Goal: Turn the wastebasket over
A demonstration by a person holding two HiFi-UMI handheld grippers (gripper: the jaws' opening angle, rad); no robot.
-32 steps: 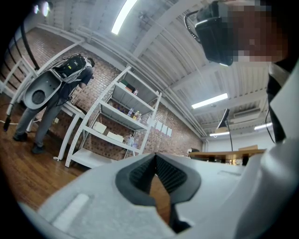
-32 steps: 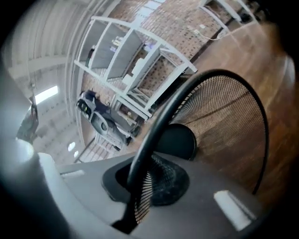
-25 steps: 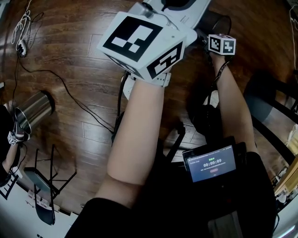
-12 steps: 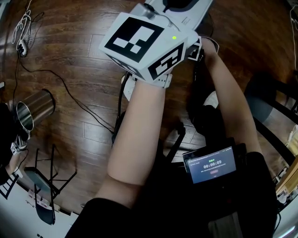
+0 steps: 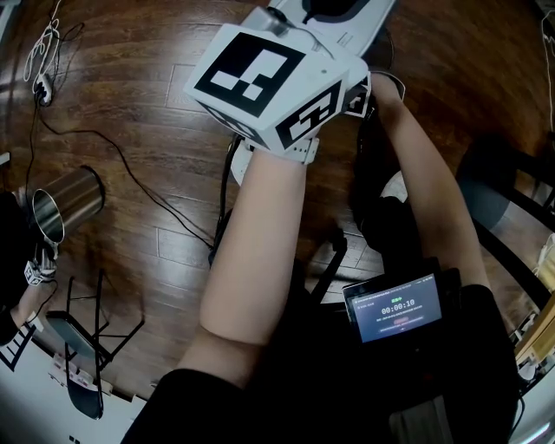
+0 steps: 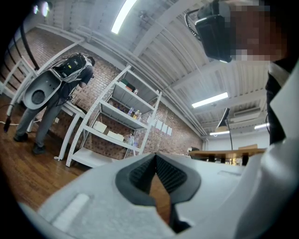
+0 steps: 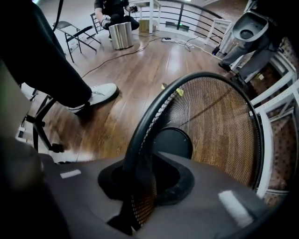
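The head view looks steeply down at the floor (image 5: 130, 104). The left gripper view faces nearly level toward far shelves (image 6: 117, 116). The right gripper view points down, very close to the basket (image 7: 210, 126), and shares the floor and metal bin (image 5: 69, 198) with the head view.

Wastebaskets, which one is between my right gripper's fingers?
The black mesh wastebasket: its rim sits between the right gripper's opening fingers; the steel bin stands far off.

Dark wood floor (image 5: 130, 87), brick wall (image 6: 100, 77), white shelving (image 6: 88, 158), ceiling strip lights (image 6: 122, 14).
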